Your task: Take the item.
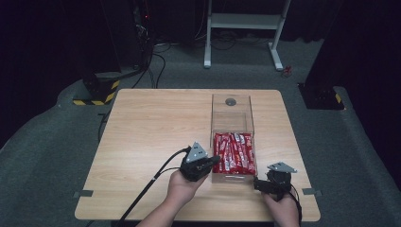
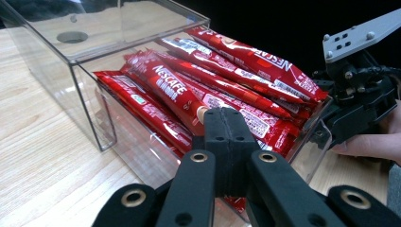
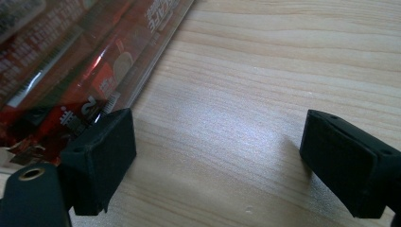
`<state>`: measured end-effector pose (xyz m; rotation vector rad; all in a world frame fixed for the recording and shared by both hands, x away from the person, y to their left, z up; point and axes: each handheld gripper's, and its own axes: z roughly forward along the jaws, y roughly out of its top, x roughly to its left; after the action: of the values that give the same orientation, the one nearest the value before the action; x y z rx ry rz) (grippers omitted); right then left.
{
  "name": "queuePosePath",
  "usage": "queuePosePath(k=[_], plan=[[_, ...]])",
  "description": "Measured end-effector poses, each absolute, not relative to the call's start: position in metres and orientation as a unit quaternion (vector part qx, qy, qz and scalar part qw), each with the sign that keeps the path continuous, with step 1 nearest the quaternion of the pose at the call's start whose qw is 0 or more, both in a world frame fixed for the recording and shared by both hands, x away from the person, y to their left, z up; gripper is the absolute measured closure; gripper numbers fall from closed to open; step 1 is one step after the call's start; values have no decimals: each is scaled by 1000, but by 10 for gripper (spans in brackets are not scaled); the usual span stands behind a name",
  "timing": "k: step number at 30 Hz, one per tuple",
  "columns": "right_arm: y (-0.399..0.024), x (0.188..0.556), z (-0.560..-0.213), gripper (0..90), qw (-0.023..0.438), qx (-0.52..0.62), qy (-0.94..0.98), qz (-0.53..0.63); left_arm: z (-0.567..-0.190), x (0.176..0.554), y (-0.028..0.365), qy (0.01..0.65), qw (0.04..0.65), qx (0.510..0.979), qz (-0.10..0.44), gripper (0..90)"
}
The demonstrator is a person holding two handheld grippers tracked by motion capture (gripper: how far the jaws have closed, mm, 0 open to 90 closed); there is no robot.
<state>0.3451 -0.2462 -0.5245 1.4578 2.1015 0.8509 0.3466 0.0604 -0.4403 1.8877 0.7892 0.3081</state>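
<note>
While clear, box (image 1: 231,124) holds red sachets (image 1: 234,152).

My left gripper (image 2: 230,142) has its jaws pressed together at the clear box (image 1: 231,124); the red sachets (image 2: 222,85) fill the space ahead. My right gripper (image 3: 215,158) stands wide apart, bare table (image 3: 265,71) between, the box wall touching one jaw.

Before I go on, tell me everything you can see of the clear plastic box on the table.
The clear box is a transparent, hard-looking plastic bin standing upright on the wooden table, right of centre. A flat clear lid with a round hole covers its far half; the near half is open. Red Nescafe stick packets fill the near part, lying lengthwise, heaped to the rim. The left gripper, jaws shut, is at its near left corner; the right gripper, open, stands beside its near right wall.
</note>
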Motion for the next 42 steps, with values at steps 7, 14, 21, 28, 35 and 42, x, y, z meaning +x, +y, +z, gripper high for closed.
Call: queuePosePath(k=[7,14,21,28,35,42], plan=[[-246,345,-525,113,222,527,761,308,-440,343,67,319,519,781,135,900],[-246,345,-524,113,221,527,760,308,-437,342,69,320,531,773,133,900],[-246,345,-524,113,221,527,760,308,-433,339,71,315,539,769,136,900],[-246,345,-524,113,221,527,760,308,-431,339,74,310,547,765,139,900],[-246,345,-524,113,221,527,760,308,-428,338,79,312,549,761,146,900],[-246,345,-525,113,222,527,761,308,-427,337,86,315,550,758,152,900]])
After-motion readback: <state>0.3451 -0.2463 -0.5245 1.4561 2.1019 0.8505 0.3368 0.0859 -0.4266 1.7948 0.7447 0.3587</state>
